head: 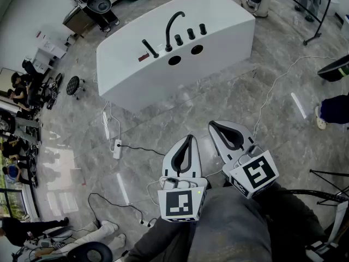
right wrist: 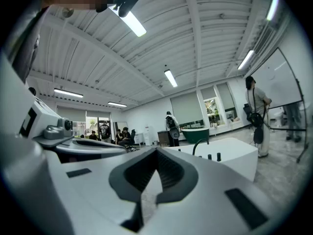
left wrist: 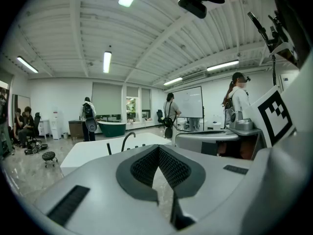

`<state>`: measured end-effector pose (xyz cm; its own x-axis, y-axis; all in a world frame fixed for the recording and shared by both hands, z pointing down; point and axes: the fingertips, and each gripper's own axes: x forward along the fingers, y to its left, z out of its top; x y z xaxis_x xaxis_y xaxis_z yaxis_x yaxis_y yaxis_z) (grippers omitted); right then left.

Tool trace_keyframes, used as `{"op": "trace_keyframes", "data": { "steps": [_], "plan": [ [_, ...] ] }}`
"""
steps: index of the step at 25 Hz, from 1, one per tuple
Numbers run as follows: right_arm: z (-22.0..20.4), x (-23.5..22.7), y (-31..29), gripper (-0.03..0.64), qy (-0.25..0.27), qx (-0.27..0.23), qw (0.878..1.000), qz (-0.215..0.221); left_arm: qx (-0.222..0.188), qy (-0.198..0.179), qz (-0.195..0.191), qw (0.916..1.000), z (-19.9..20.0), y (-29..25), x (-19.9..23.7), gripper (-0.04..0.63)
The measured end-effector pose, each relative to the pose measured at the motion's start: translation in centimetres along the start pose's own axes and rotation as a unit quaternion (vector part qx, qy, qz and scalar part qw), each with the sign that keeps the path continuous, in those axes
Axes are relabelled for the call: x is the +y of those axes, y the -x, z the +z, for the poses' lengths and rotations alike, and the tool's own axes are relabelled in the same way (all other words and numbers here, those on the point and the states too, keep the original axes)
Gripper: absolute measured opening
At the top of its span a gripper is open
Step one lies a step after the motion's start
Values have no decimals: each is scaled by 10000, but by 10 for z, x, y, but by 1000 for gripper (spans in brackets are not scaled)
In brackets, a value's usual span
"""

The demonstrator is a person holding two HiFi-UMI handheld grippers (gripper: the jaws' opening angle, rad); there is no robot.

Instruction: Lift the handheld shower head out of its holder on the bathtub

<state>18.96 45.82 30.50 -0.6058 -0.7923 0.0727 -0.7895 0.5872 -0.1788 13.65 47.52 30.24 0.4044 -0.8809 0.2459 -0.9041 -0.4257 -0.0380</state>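
- Your L gripper (head: 188, 141): jaws clenched tip to tip, nothing btwn them.
- Your R gripper (head: 214, 126): also closed tight, empty.
- Both sit low in head view, side by side, well apart from the white bathtub (head: 229, 29).
- Handheld shower head (head: 150, 48): in its holder on the tub deck, just left of the curved black faucet (head: 173, 26) & three knobs (head: 190, 34).
- Grey marble floor (head: 180, 108) lies btwn grippers & tub.
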Motion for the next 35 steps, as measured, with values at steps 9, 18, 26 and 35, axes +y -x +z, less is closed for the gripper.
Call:
{"op": "trace_keyframes", "data": {
  "steps": [9,18,26,35],
  "plan": [
    [-6,-39,8,3,-113,-27,9998,184,149,72,164,9997,-9,-27,-28,3],
    [-30,-51,-26,3,-238,356,9988,243,176,296,372,9987,-23,-47,3,3],
    [-29,-48,-104,3,-113,466,9985,269,-63,452,347,9984,-20,-87,76,3],
    [-20,-39,-214,3,-46,508,9981,338,-110,560,333,9978,-13,-132,171,3]
  ]
}}
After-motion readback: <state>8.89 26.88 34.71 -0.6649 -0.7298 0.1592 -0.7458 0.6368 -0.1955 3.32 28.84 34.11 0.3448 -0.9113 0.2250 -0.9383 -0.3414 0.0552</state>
